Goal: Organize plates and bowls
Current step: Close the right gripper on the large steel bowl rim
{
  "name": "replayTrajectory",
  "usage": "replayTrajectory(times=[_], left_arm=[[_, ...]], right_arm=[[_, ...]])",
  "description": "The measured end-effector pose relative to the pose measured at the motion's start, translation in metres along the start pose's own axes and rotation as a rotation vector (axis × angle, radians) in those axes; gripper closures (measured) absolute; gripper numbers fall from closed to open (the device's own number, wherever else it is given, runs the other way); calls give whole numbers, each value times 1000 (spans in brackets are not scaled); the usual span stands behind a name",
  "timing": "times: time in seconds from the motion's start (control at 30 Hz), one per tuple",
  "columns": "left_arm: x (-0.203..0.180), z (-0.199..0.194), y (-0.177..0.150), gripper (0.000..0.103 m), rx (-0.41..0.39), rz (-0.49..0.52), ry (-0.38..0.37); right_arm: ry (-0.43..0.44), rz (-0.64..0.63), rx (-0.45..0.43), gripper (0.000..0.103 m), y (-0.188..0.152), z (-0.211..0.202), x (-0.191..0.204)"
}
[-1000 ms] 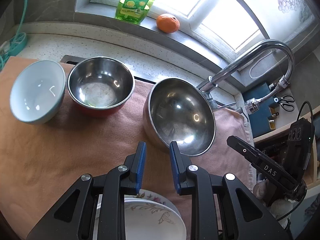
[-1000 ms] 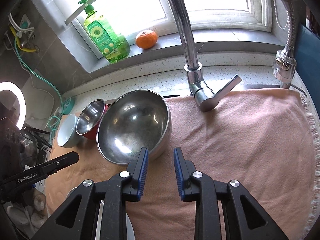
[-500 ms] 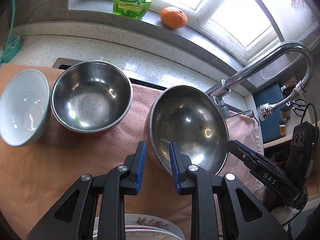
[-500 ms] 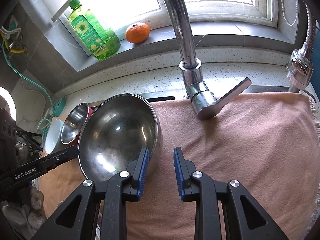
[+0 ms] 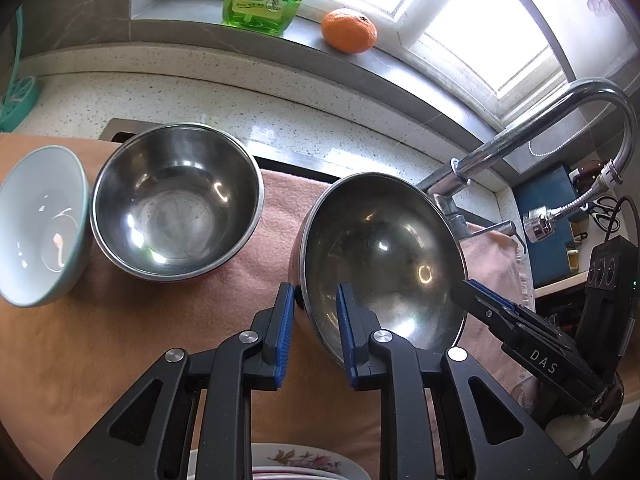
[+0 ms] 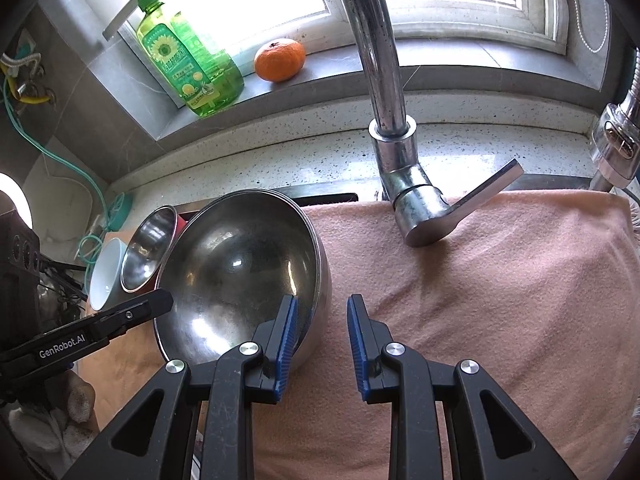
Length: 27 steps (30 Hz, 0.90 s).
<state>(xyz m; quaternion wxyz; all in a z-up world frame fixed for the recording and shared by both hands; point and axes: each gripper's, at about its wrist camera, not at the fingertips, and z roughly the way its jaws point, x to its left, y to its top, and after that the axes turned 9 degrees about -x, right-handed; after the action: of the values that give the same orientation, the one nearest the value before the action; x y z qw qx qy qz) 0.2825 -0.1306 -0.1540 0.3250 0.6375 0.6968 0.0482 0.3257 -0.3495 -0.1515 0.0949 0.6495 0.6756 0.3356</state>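
Your left gripper (image 5: 314,312) straddles the near-left rim of the large steel bowl (image 5: 380,256), one blue pad outside the wall and one inside; its jaws have just been closing, yet a sliver of gap shows at the inner pad, so you do not have a firm pinch there. Your right gripper (image 6: 320,320) sits at the opposite side of that same bowl with its left pad against the rim and the right pad (image 6: 356,328) out over the pink towel (image 6: 500,300), jaws parted and gripping nothing. The bowl rests tilted on the towel just in front of the faucet (image 6: 404,184). To its left stands the smaller steel bowl (image 5: 176,204), and touching that one, the pale blue ceramic bowl (image 5: 40,224). A flowered plate (image 5: 288,460) peeks out under your left gripper at the bottom edge. On the sill sit a green soap bottle (image 6: 188,60) and an orange (image 6: 280,60)
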Motion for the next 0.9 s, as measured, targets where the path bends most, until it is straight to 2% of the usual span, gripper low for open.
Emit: replayTrajectory(times=[0.2,0.3,0.9], left_arm=[[1,0,1,90,1,9,1],[2,1,1,90,2,13,6],[-6,-4,-7,90,-1,48,15]], right_arm=[[7,-1,14,82,0,5,2],[12,-7,19,86,0,7,4],[-27,-64,-3,87,0,0,12]])
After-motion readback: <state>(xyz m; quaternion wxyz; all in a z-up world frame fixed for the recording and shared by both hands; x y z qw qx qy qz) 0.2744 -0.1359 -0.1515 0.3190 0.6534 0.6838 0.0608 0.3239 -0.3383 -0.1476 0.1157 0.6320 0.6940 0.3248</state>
